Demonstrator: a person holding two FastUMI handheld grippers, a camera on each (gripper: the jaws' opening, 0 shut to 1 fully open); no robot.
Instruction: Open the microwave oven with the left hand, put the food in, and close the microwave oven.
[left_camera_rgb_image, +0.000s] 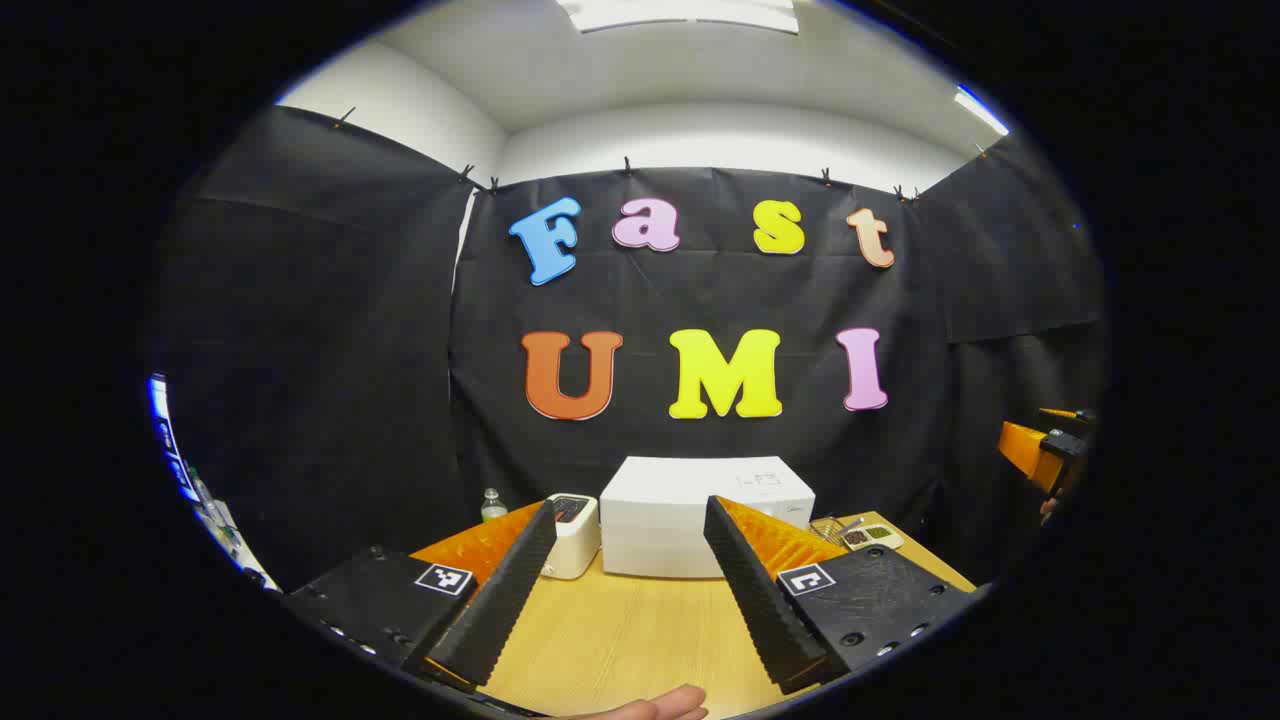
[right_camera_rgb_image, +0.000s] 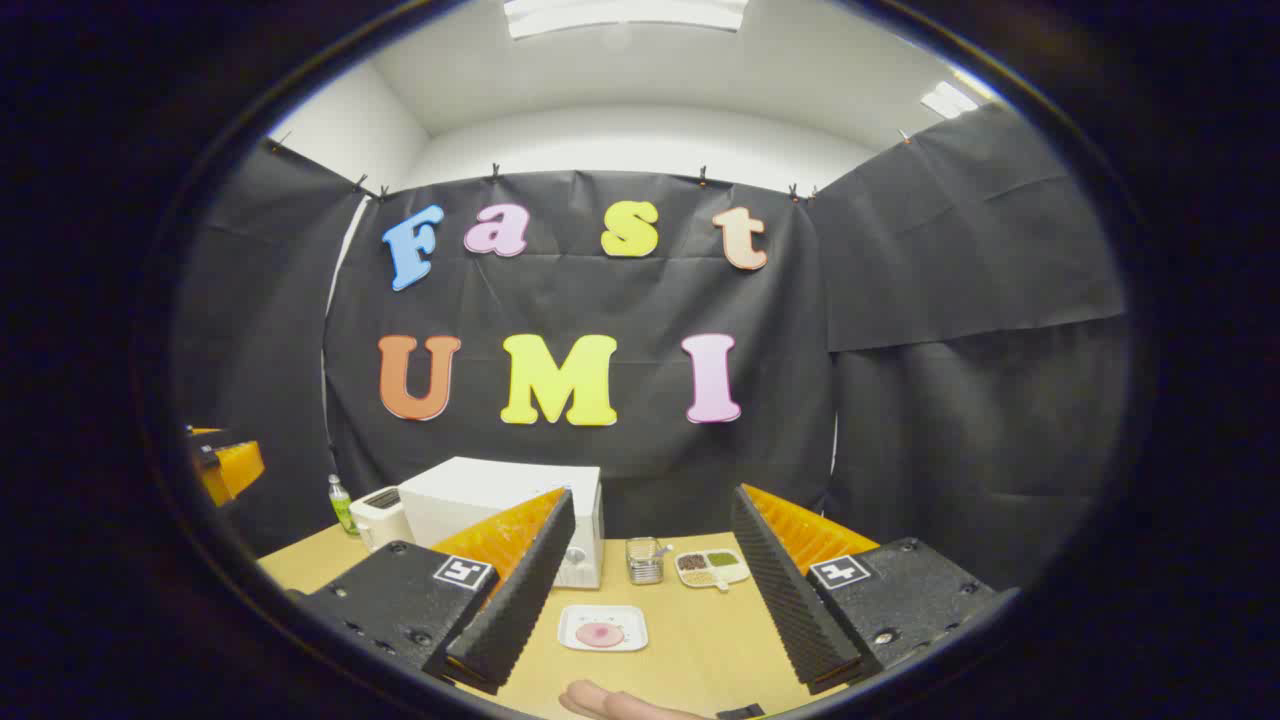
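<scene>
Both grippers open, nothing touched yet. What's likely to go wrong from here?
1. The toaster sits tight against the microwave; the left gripper may bump it when reaching for the door.
2. The food plate is flat and low, so the right gripper may slip or tilt it.
3. The mesh cup and divided dish stand near the carry path.

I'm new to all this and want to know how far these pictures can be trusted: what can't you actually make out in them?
- Microwave door and handle: the right gripper covers part of its front in the right gripper view.
- Food on the white plate: a pink patch, too small to identify.
- Divided dish: contents too small to tell.
- Toaster: partly behind a finger of the left gripper, left gripper view.
</scene>
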